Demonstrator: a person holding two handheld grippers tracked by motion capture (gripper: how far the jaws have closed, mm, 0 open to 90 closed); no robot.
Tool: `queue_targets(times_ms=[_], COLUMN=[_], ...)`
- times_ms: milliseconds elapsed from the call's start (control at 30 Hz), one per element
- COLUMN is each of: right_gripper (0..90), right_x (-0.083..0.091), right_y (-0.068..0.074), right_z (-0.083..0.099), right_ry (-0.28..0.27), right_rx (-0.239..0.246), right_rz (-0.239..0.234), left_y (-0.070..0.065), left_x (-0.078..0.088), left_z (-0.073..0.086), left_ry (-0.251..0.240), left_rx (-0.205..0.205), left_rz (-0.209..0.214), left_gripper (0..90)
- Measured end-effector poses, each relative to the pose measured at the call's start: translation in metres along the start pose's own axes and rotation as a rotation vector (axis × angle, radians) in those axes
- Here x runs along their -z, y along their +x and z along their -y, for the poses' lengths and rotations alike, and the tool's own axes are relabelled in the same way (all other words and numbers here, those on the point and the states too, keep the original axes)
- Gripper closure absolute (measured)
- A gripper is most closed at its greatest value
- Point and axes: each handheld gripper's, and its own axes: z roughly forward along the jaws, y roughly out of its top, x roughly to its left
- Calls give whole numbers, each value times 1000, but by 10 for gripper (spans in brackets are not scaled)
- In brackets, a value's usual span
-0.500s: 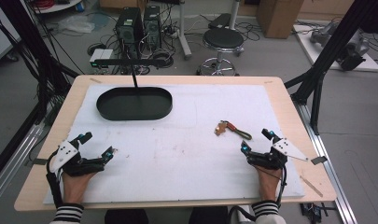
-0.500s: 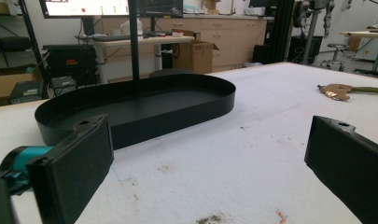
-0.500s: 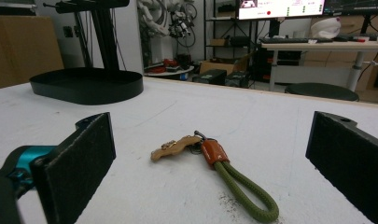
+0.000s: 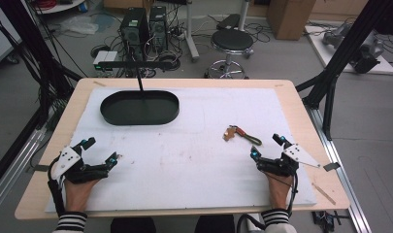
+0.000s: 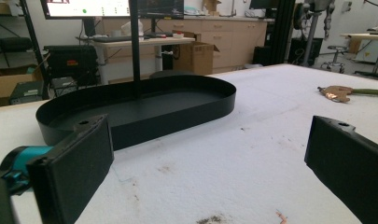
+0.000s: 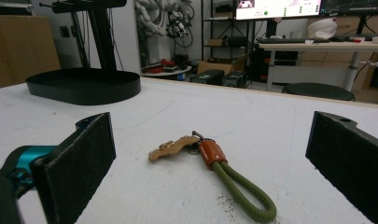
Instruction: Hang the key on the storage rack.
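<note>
Both tools rest near the tabletop's near edge, the left tool (image 4: 98, 150) and right tool (image 4: 267, 146) each with jaws wide apart, holding nothing. The keychain (image 4: 240, 134) lies toward the right edge, just ahead of my right tool; the tray (image 4: 139, 108) sits far-left. I judge this the approach: next, reach forward and straddle the keychain.

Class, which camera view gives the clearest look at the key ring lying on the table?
The right gripper view: the key ring lies close, showing its green loop. The high view shows it small; the left gripper view shows it far off near the edge.
</note>
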Motion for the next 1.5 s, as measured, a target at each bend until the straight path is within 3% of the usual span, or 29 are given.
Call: queue_targets(times_ms=[300, 467, 567, 667, 767, 933, 1000, 1067, 1167, 1200, 1300, 1467, 1500], right_gripper=[4, 3, 3, 4, 4, 4, 4, 4, 4, 4, 4, 4, 4], right_x=[-1, -4, -2, -3, -8, -17, -27, -31, -43, -51, -57, -77, -77], right_y=[-1, -4, -7, -11, -19, -27, -33, -36, -41, -44, -45, -45, -45], right_z=[-1, -3, -8, -19, -38, -60, -72, -75, -80, -83, -84, -92, -92], right_ry=[4, 26, 20, 48, 115, 208, 284, 312, 409, 468, 513, 643, 643], right_rx=[-9, -23, -20, -13, -2, 32, 57, 72, 110, 130, 149, 216, 216], right_rz=[4, 4, 9, -4, -49, -82, -119, -133, -174, -195, -213, -255, -255], left_y=[-1, 0, -1, -1, -1, -1, -1, -1, -1, -1, -1, -1, -1], left_x=[1, -1, -1, -1, -1, -1, -1, -1, -1, -1, -1, -1, -1], left_z=[0, 0, 0, 0, 0, 0, 0, 0, 0, -1, -1, 0, 0], left_ry=[-13, 12, 11, 11, 11, 8, 8, 8, 8, 10, 10, 11, 10], left_rx=[-3, -9, -9, -11, -15, -15, -15, -15, -16, -16, -15, -19, -19], left_rz=[0, 10, 8, 8, 7, 9, 9, 10, 8, 11, 11, 9, 9], left_gripper=[17, 17, 17, 17, 17, 17, 17, 17, 17, 17, 17, 17, 17])
